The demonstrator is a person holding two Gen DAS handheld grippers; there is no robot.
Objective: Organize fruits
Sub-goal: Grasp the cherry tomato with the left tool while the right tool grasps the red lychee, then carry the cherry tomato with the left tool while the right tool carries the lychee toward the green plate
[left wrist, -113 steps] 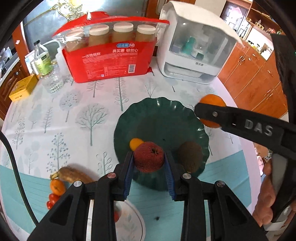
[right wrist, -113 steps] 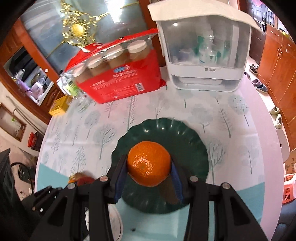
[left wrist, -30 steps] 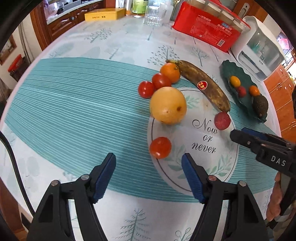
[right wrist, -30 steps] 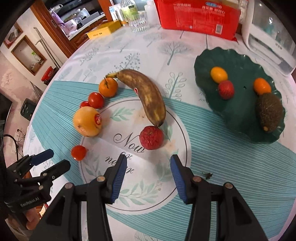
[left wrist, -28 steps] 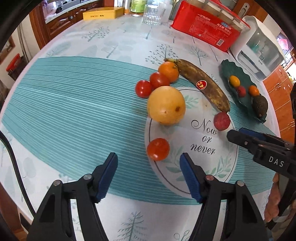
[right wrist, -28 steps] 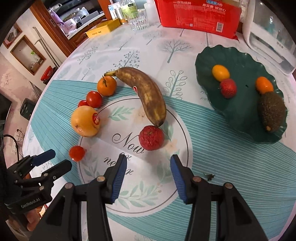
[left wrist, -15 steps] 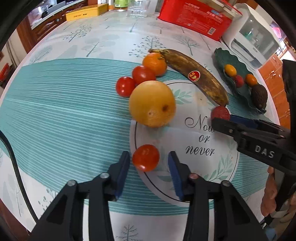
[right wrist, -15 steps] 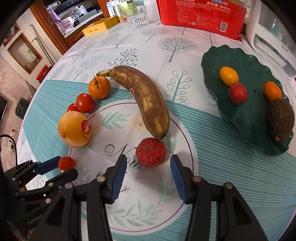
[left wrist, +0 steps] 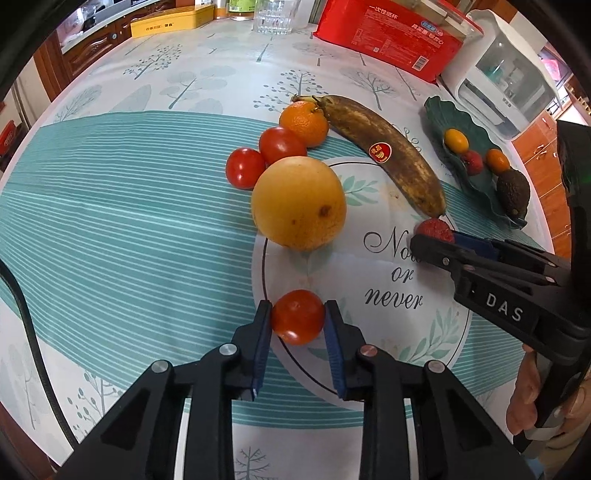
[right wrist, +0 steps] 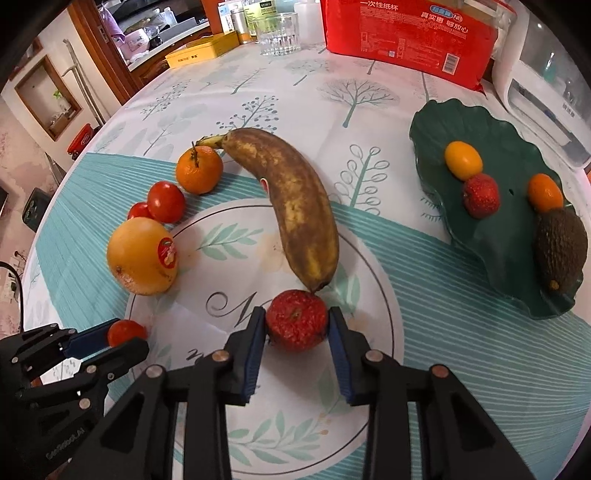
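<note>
A small red tomato (left wrist: 297,322) sits between the blue pads of the left gripper (left wrist: 297,326), low on the cloth at about six o'clock in the left wrist view; the jaws have just closed in and both pads press its sides. It rests on the rim line of the round printed motif on the tablecloth (left wrist: 110,229).

A rough-skinned red fruit (right wrist: 296,319) is caught the same way in the right gripper (right wrist: 296,325), whose jaws have just narrowed until the pads touch it on both sides. It lies at about six o'clock in the right wrist view, and the tip of the brown banana (right wrist: 291,206) touches its top.

From there the banana runs up toward eleven o'clock, its stem end just beside a mandarin (right wrist: 199,174). Two more tomatoes (right wrist: 166,202) lie touching one another at about ten o'clock, next to a large yellow-orange fruit (right wrist: 142,256) with a sticker.

At two to three o'clock stands a dark green leaf-shaped plate (right wrist: 491,236). It holds a small yellow-orange fruit (right wrist: 463,160), a red rough fruit (right wrist: 481,195), a small orange one (right wrist: 545,193) and an avocado (right wrist: 561,249).

Toward twelve o'clock, at the far edge, stand a red pack of paper cups (right wrist: 402,33), a drinking glass (right wrist: 277,34) and a yellow box (right wrist: 201,50); a white appliance (right wrist: 546,74) is at one o'clock.
</note>
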